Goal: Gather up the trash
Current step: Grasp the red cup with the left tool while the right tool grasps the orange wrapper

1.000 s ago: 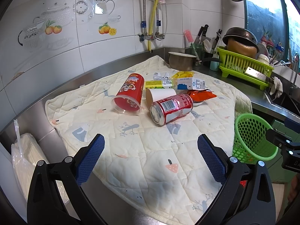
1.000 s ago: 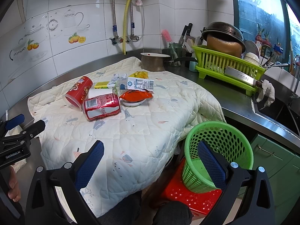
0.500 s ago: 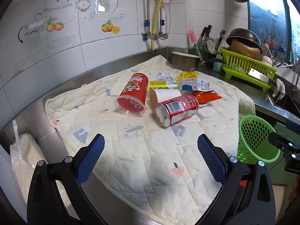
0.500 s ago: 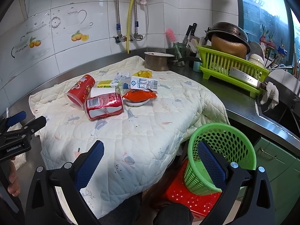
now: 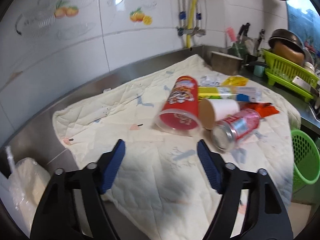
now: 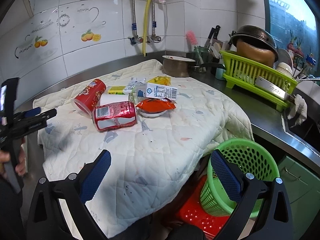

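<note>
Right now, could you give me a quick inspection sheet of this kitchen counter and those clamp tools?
Surface: steel counter with a quilted mat draped over its edge.
Job's things: red snack cup, paper cup, dented soda can, orange packet on a small dish, milk carton, yellow box, yellow wrapper, all lying close together on the mat; green basket below the edge, on a red stool.
Clutter: pot, dish rack, utensil jar.
Grippers: left hand-held gripper has just been closing, nothing between its jaws; right hand-held gripper open, empty.
Cables: nothing seen; wall hoses only.
Surroundings: tiled wall, window.
</note>
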`<state>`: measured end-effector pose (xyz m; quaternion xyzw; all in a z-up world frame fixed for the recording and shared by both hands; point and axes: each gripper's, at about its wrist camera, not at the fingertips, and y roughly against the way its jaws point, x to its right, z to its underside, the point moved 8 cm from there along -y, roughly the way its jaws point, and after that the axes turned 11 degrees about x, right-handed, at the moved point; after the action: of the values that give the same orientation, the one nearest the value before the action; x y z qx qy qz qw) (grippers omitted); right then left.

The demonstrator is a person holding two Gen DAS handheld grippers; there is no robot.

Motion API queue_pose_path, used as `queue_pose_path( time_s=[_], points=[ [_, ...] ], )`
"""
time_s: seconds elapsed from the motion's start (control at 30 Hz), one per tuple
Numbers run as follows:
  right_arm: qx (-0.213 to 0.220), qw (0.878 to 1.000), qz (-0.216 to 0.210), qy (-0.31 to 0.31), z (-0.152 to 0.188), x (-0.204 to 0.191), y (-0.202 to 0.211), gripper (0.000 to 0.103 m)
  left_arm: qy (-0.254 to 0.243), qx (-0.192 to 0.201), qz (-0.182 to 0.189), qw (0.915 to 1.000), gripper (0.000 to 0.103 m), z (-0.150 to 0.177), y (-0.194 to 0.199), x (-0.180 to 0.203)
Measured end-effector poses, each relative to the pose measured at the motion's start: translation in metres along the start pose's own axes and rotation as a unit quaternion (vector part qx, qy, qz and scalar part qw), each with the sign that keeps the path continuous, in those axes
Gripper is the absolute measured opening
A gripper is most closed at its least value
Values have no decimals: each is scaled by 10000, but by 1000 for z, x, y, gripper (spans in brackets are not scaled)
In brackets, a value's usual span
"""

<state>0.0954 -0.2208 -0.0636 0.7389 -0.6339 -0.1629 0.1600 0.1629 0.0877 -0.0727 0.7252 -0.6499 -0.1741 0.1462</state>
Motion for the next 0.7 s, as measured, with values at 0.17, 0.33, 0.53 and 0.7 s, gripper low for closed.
queue_pose_path(
  time_s=[0.17, 0.33, 0.53, 0.7],
  points=[
    [-40, 9999, -84, 65, -3, -3, -16, 97, -12, -157, 103, 9998, 61, 0, -40, -4],
    [-120, 9998, -148, 98, -4, -4, -32, 97, -69, -305, 172, 9994, 57, 1, -77, -4],
    [-156, 9996, -192, 136, -3, -3, -49, 97, -52, -380, 423, 9984, 47, 3, -110, -4],
    [-197, 9994, -290, 10, -5, 0, -71, 96, -77, -240, 639, 9976, 35, 0, -119, 3]
  ],
)
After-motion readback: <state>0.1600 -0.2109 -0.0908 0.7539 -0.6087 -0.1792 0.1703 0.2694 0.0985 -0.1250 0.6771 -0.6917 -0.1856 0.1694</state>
